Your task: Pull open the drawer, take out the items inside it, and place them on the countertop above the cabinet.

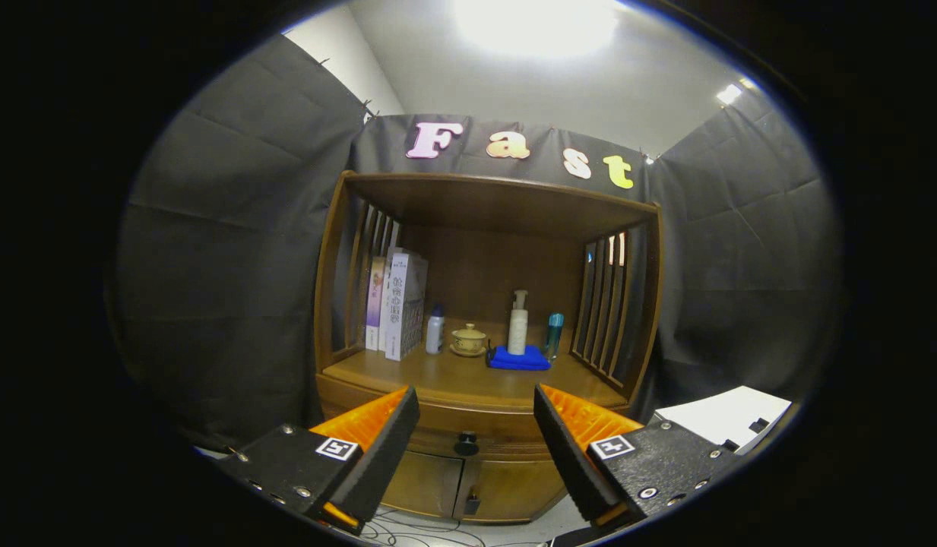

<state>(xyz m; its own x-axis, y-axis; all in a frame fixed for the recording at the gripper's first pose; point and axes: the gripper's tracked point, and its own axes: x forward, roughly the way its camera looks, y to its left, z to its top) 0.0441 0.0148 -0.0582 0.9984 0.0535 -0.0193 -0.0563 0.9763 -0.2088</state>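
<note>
A brown wooden cabinet [483,395] stands ahead against the black cloth wall. Its drawer [438,434] sits shut under the countertop [453,384], with a dark round knob [466,443] at its middle. My gripper [476,406] is open, and its two orange-and-black fingers [384,433] are spread wide. The knob lies beyond and between the fingertips, some way off. Nothing is held. What is inside the drawer is hidden.
On the countertop stand books [400,304] at the left, a small white bottle [435,330], a lidded cup on a saucer [469,339], a pump bottle [518,323] on a blue cloth [518,358] and a teal bottle [554,334]. Below are two cabinet doors [468,486]. White papers [723,418] lie at the right.
</note>
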